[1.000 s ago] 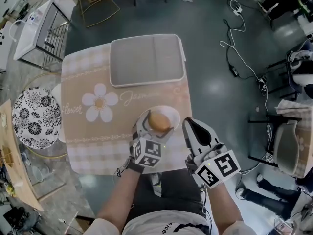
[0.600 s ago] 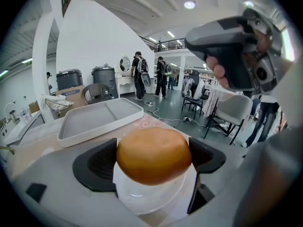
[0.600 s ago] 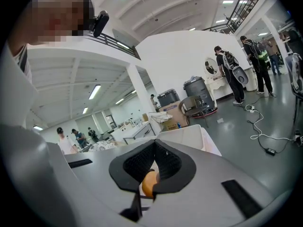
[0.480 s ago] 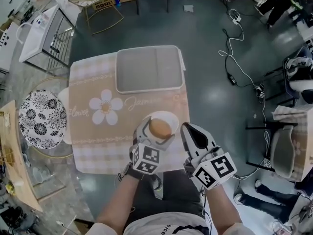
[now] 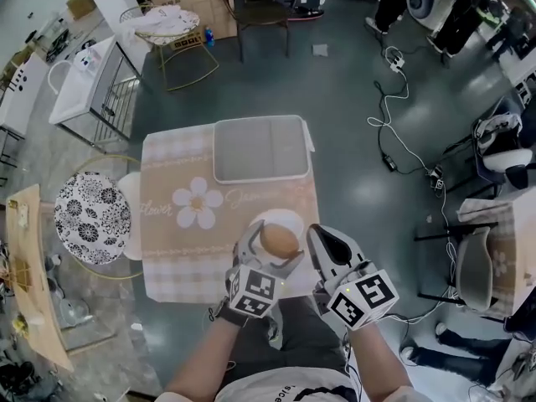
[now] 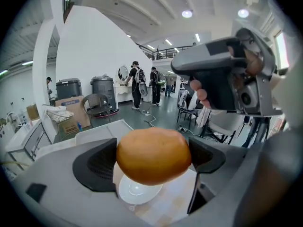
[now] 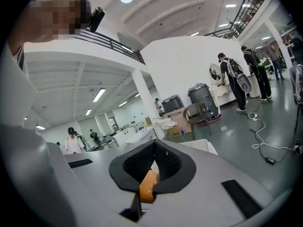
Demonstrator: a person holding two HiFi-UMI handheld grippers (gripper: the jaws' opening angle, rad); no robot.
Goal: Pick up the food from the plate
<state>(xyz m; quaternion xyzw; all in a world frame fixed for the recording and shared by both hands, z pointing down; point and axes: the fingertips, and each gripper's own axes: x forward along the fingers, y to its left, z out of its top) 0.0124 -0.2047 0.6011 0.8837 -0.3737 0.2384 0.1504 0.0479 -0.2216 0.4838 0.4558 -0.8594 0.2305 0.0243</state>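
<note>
A round golden-brown bun (image 5: 279,241) hangs just above the white plate (image 5: 289,219) near the table's front right edge. My left gripper (image 5: 273,249) is shut on the bun, one pad on each side. In the left gripper view the bun (image 6: 153,155) fills the gap between the jaws, and the bare plate (image 6: 137,193) lies below it. My right gripper (image 5: 325,246) hovers to the right of the bun, off the table's edge, shut with nothing in it. In the right gripper view its pads (image 7: 166,164) meet, and a sliver of the bun (image 7: 147,187) shows past them.
A grey rectangular tray (image 5: 260,149) lies at the far side of the table, whose cloth (image 5: 197,203) has a flower print. A black-and-white patterned stool (image 5: 90,218) stands to the left. Chairs, cables (image 5: 394,124) and people are about on the floor.
The left gripper has lifted the bun a little off the plate. The head view has pulled back, so the table looks smaller. The right gripper stays beside it, shut.
</note>
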